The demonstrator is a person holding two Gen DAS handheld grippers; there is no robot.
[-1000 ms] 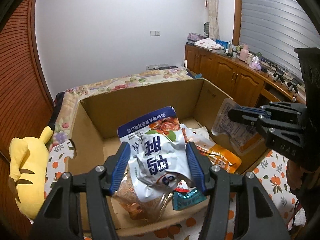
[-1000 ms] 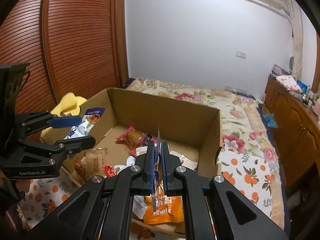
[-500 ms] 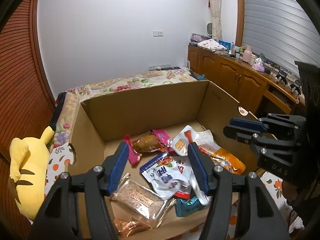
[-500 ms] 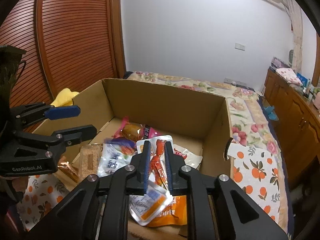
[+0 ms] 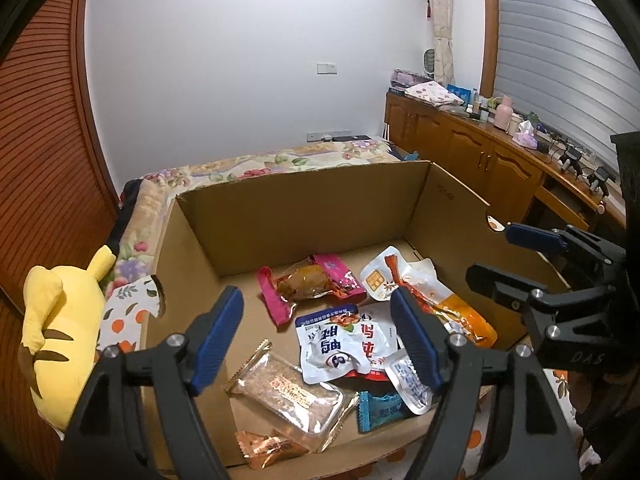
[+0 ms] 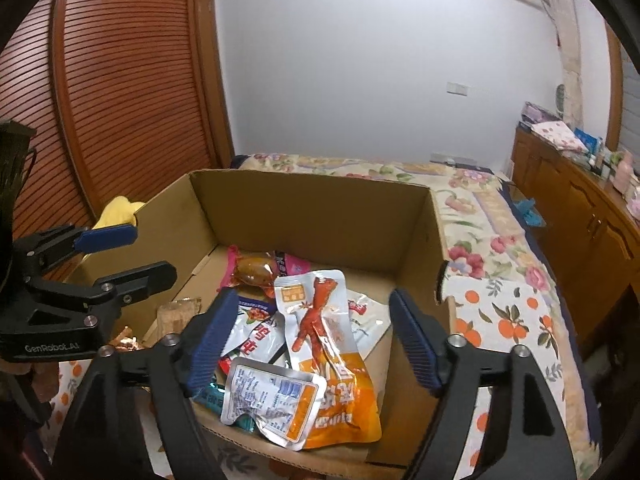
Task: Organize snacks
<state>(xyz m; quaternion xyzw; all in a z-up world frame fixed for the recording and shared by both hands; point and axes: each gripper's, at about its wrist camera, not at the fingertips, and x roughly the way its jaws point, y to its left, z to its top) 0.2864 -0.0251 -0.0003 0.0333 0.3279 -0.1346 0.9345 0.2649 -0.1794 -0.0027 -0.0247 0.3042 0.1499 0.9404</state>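
While both jaws are opening w/ nothing held, the silver pouch [image 6: 272, 404] is seen below the right gripper [image 6: 312, 344], nearer than the left gripper [image 5: 316, 336], long axis crosswise.

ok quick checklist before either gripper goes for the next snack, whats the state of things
1. Left gripper free of any packet: ok, jaws opening, nothing between them.
2. Right gripper free: ok, jaws opening, nothing pinched; the silver pouch lies below them.
3. Snacks inside the cardboard box: ok, the blue-and-white packet and the pink-wrapped snack rest on its floor.
4. Silver pouch fully inside: not ok, in the right wrist view it and the orange packet overlap the near rim.
5. More snacks left outside the box: cannot tell, none shows in either view.
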